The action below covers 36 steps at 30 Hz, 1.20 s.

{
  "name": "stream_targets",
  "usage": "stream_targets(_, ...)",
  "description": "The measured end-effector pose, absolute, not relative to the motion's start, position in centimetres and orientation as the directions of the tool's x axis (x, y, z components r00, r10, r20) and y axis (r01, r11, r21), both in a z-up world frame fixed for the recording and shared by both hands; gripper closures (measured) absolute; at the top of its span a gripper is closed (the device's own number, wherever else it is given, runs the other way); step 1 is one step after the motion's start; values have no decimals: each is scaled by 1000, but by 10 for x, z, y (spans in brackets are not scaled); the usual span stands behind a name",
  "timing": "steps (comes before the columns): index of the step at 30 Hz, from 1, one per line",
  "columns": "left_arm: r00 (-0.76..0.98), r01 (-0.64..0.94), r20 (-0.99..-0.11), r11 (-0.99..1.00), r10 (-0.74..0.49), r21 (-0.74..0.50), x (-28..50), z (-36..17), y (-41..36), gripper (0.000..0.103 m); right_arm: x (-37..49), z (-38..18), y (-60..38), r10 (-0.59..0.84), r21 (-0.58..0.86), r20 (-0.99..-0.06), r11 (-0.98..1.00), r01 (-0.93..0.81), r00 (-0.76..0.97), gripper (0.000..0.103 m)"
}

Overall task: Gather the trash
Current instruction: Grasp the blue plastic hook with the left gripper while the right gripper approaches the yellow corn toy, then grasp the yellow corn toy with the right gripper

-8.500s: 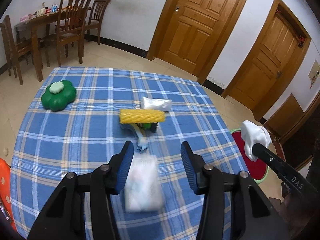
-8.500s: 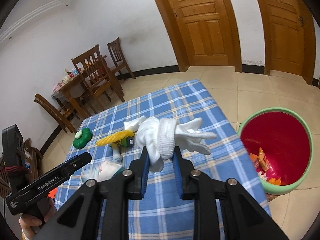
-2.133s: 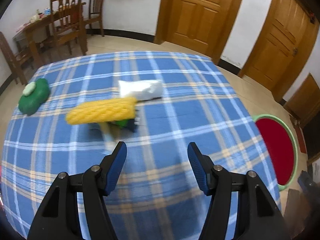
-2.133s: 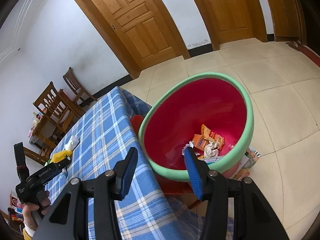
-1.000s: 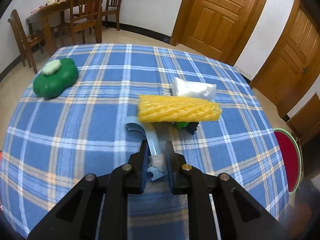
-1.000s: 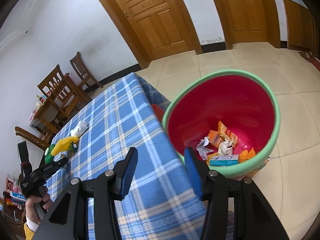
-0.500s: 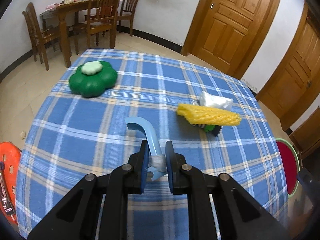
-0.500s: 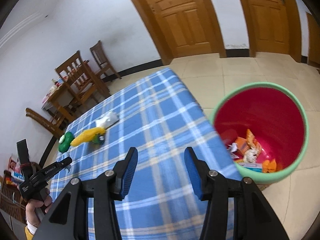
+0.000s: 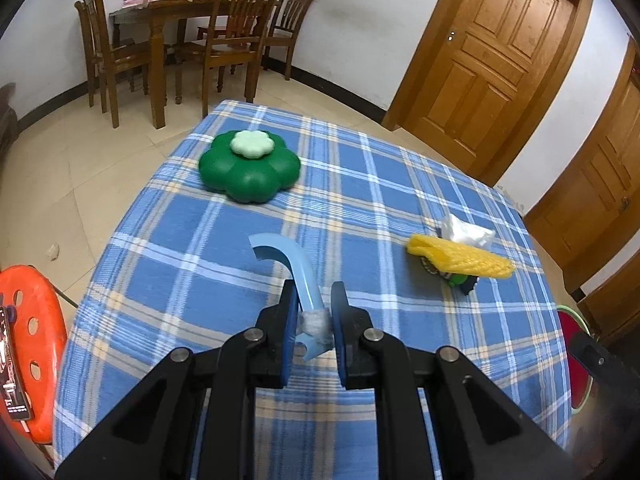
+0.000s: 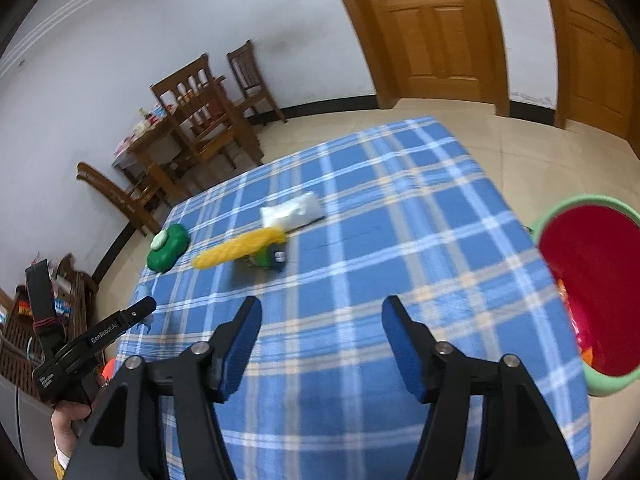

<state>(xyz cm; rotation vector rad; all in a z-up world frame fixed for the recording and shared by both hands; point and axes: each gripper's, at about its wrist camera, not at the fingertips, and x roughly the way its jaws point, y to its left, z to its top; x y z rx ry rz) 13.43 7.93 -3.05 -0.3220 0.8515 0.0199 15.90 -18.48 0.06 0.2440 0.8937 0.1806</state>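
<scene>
My left gripper (image 9: 311,322) is shut on a curved light-blue plastic piece (image 9: 289,265) and holds it above the blue checked tablecloth (image 9: 360,208). On the cloth lie a yellow foam net (image 9: 460,257) over a small green and black item (image 9: 460,281), and a white wrapper (image 9: 466,233) behind it. My right gripper (image 10: 322,340) is open and empty above the cloth; the yellow net (image 10: 236,253) and white wrapper (image 10: 292,210) lie ahead of it. The red bin with a green rim (image 10: 592,280) stands on the floor at the right. The left gripper (image 10: 146,307) shows at the far left.
A green flower-shaped container (image 9: 250,170) sits at the cloth's far left. An orange stool (image 9: 30,344) stands left of the table. A wooden dining table (image 9: 168,12) with chairs is behind. Wooden doors (image 9: 496,56) line the back wall.
My left gripper closed on the blue plastic piece, lifted it and carried it left, away from the yellow net. My right gripper swung from the bin back toward the table.
</scene>
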Motion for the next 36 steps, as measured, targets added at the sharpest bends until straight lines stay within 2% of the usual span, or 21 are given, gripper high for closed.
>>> stream_targets(6, 658, -158, -744, 944, -120, -291, 135, -36, 91, 87, 179, -1, -152, 277, 274, -749, 957, -100, 602, 16)
stream_targets(9, 657, -160, -743, 940, -126, -301, 136, -38, 95, 87, 188, -2, -137, 283, 264, -746, 957, -123, 602, 10)
stream_targets(24, 652, -155, -745, 936, -143, -316, 139, -45, 100, 87, 234, -26, -91, 289, 269, -781, 956, -121, 553, 10)
stream_targets(28, 649, -153, -747, 936, -145, -316, 140, -47, 100, 87, 244, -35, -92, 294, 299, -797, 951, -77, 528, 25)
stream_targets(33, 644, -156, -751, 936, -147, -317, 142, -49, 100, 87, 250, -46, -98, 310, 332, -811, 942, -46, 496, 59)
stream_targets(36, 643, -157, -752, 935, -147, -317, 142, -50, 100, 87, 249, -49, -100, 327, 346, -811, 937, -53, 485, 71)
